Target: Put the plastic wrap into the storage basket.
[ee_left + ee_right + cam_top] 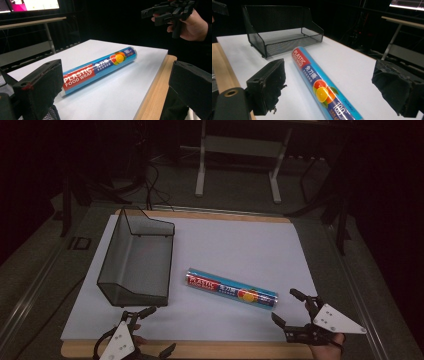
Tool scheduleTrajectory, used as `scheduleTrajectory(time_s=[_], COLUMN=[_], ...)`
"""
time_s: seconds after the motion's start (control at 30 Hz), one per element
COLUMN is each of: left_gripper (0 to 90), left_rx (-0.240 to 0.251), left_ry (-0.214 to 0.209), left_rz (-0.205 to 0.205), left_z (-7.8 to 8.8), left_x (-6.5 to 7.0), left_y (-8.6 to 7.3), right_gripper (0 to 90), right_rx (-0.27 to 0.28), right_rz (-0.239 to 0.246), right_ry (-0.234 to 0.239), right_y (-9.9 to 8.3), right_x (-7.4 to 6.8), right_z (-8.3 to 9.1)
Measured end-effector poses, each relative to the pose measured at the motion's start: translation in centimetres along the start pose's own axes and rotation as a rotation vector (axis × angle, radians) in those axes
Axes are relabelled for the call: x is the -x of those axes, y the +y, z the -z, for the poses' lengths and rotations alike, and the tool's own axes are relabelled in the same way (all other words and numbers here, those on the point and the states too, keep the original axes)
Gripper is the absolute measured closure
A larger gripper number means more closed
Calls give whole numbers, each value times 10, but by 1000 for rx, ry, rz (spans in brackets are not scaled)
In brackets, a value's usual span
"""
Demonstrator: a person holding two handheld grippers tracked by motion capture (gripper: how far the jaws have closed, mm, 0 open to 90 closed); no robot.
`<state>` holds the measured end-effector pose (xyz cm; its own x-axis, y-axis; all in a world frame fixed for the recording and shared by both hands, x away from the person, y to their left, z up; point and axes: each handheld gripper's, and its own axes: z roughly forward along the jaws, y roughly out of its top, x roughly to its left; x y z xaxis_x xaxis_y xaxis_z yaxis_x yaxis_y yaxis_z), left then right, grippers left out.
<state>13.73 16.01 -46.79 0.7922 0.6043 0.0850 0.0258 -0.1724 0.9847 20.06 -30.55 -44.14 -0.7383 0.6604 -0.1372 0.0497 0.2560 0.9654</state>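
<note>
Right gripper lines up on the long blue plastic-wrap roll, jaws spread wide, nothing between them; best to straddle the tube mid-length and square, since it may roll. The roll lies flat on the white mat, beside the black mesh basket. Left gripper gapes empty.

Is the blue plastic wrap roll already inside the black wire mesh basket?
No, the blue plastic wrap roll lies on the white sheet beside the black wire mesh basket, apart from it.
</note>
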Motion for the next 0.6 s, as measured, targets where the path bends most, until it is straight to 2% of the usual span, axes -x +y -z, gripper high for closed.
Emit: scheduleTrajectory(time_s=[0.07,0.23,0.37,0.43,0.53,0.6], left_gripper=[5,5,5,5,5,5], left_rx=[-1,-4,-6,-6,-4,-4], left_ry=[-1,-1,-2,-3,-4,-4], left_rz=[-2,-4,-4,-5,-6,-6], left_z=[0,-1,-1,-1,0,0], left_x=[0,1,0,1,1,1], left_y=[0,0,0,0,0,0], right_gripper=[113,113,131,126,116,115], right_rx=[0,0,-1,-13,-75,-116], right_rz=[-1,44,60,31,-12,-31], right_ry=[5,7,22,40,43,65], right_y=[0,0,1,1,1,0], right_x=[0,0,3,6,10,12], right_z=[0,-2,-3,-3,-6,-8])
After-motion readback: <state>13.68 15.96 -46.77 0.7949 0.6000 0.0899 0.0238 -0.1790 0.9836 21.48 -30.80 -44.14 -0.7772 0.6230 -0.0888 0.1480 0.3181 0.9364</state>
